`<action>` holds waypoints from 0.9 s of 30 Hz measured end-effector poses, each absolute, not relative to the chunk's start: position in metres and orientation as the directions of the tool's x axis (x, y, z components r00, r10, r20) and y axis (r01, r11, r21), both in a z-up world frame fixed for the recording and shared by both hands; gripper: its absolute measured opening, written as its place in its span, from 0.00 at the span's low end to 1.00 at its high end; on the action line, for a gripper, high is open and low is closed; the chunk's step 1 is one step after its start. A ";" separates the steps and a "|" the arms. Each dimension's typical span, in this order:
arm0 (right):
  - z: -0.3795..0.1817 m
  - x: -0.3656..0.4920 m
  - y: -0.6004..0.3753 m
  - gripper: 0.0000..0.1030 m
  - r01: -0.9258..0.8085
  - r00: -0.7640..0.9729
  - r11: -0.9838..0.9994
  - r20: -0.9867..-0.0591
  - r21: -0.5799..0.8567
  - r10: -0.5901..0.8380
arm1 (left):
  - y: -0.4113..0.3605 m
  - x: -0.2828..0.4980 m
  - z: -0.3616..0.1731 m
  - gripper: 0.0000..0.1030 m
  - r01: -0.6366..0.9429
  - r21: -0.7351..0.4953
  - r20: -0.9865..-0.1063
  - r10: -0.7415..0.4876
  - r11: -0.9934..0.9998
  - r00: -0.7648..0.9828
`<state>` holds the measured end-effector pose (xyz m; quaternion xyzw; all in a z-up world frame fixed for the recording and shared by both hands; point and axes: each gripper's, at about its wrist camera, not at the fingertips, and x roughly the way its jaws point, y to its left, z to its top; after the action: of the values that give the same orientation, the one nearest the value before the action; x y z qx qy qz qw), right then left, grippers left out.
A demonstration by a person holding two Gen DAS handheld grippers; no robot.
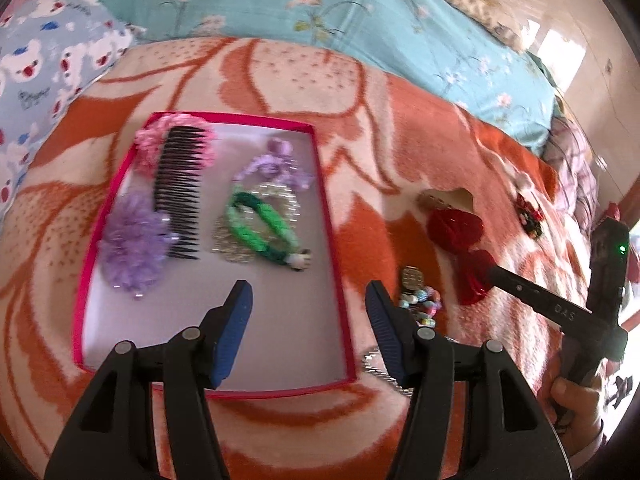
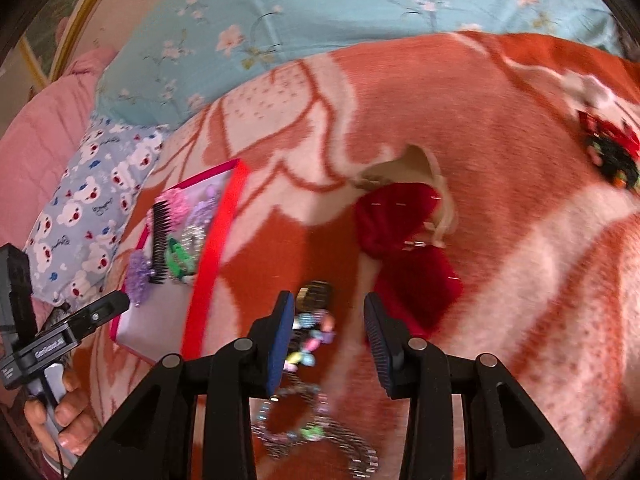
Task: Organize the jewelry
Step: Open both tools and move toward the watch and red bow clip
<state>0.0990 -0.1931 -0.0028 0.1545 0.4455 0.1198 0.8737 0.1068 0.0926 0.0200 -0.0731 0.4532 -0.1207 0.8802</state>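
A shallow pink-rimmed box (image 1: 334, 264) lies on the orange blanket and holds a black comb (image 1: 178, 192), purple scrunchie (image 1: 134, 248), pink scrunchie (image 1: 146, 140), green braided band (image 1: 260, 224) and lilac piece (image 1: 276, 160). My left gripper (image 1: 308, 300) is open and empty above the box's near right part. My right gripper (image 2: 326, 320) is open over the blanket, above a pastel bead bracelet (image 2: 310, 336). A red bow (image 2: 404, 248) lies just beyond it. The box also shows in the right wrist view (image 2: 216, 256).
A silver bead chain (image 2: 308, 432) lies under the right gripper. A red-black hair clip (image 2: 612, 152) lies far right. Blue floral bedding (image 1: 320, 4) and a bear-print pillow (image 1: 44, 72) border the blanket at the back.
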 end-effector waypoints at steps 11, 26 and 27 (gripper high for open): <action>-0.020 0.111 -0.230 0.42 -0.005 0.575 0.943 -0.771 0.332 0.275 | 0.015 0.112 0.007 0.56 0.307 -0.215 -0.810 -0.345 0.927 0.475; -0.040 0.128 -0.226 0.10 -0.063 0.527 0.945 -0.793 0.322 0.306 | -0.028 0.120 -0.034 0.56 0.370 -0.179 -0.865 -0.324 0.912 0.383; -0.036 0.125 -0.228 0.09 -0.063 0.534 0.943 -0.787 0.326 0.308 | -0.030 0.120 -0.035 0.56 0.373 -0.176 -0.866 -0.324 0.911 0.381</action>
<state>0.1251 -0.2280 -0.0364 0.1302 0.4707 0.1070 0.8660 0.1202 -0.0297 -0.0348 0.0241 0.5154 -0.2098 0.8305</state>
